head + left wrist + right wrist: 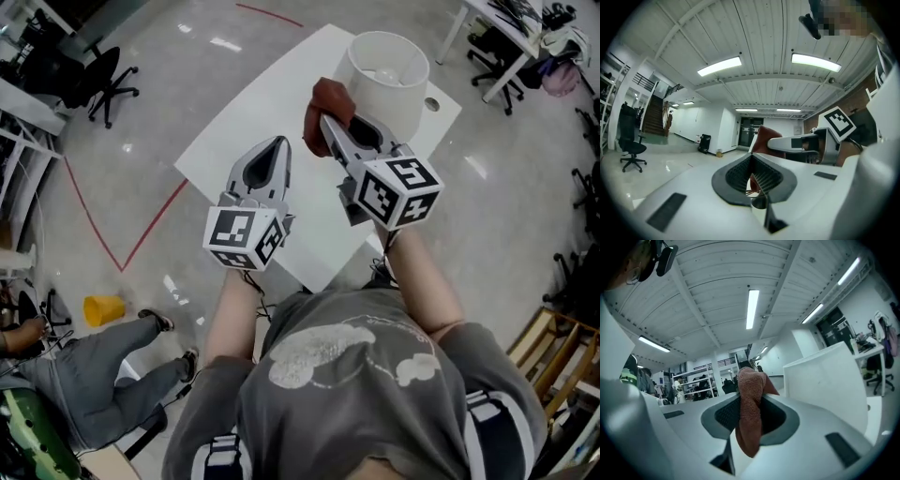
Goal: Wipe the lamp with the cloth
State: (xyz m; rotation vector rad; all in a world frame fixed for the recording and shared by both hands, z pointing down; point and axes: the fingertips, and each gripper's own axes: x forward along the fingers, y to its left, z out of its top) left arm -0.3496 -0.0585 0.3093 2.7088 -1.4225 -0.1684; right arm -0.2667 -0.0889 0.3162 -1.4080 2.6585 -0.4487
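Note:
The lamp's white drum shade (384,80) stands at the far right of the white table (253,122). My right gripper (327,122) is shut on a rust-brown cloth (330,99), held just left of the shade. In the right gripper view the cloth (750,413) hangs bunched between the jaws, with the shade (825,380) close on the right. My left gripper (279,143) hovers over the table's middle, shut and holding nothing. In the left gripper view the cloth (761,138) shows beyond the closed jaws.
A person in grey (94,375) sits on the floor at lower left near a yellow cone (103,307). Office chairs (108,80) and desks (506,37) ring the room. Red tape (141,239) marks the floor left of the table.

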